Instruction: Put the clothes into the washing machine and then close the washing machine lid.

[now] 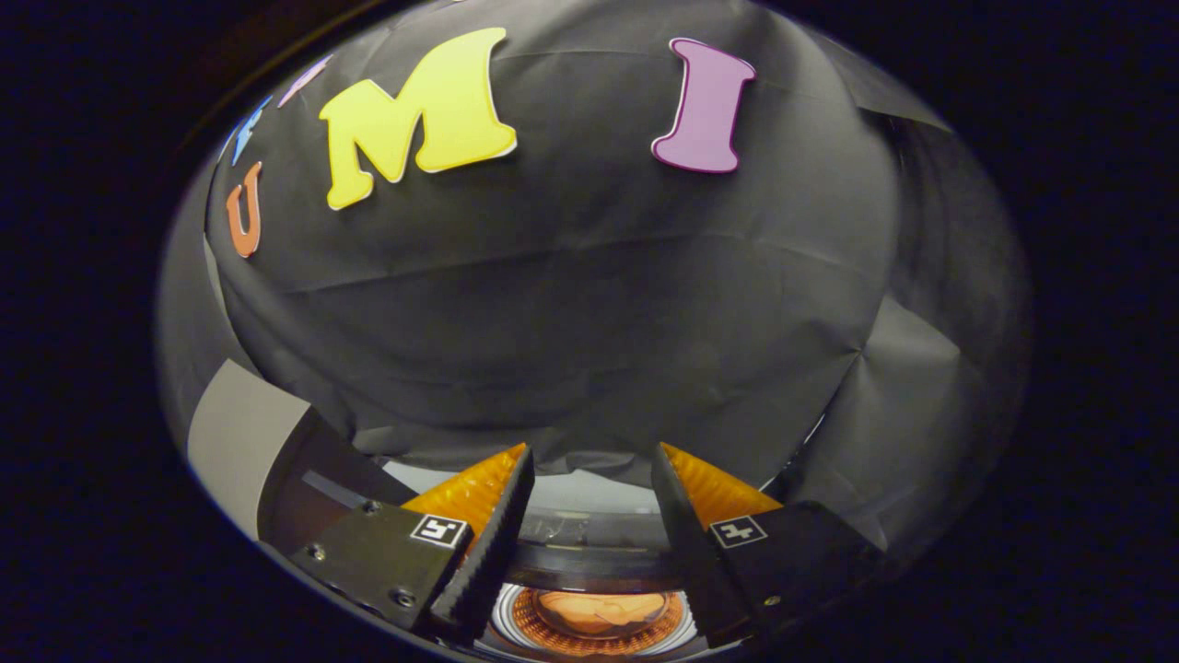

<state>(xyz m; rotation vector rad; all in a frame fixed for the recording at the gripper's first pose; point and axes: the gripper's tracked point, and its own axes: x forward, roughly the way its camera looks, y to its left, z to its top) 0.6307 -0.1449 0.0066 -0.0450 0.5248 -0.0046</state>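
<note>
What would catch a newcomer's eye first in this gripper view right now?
Probably the gripper itself: its two fingers stand apart with nothing between them, raised toward the black cloth wall. Next, low between the fingers, the washing machine's round opening with its perforated drum and an orange-lit bundle, apparently clothes, inside. The raised lid stands beyond the left finger.

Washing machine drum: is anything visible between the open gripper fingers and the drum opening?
Nothing visible blocks it. The gripper is open and holds nothing, and the drum with orange cloth inside lies below, between the fingers.
</note>
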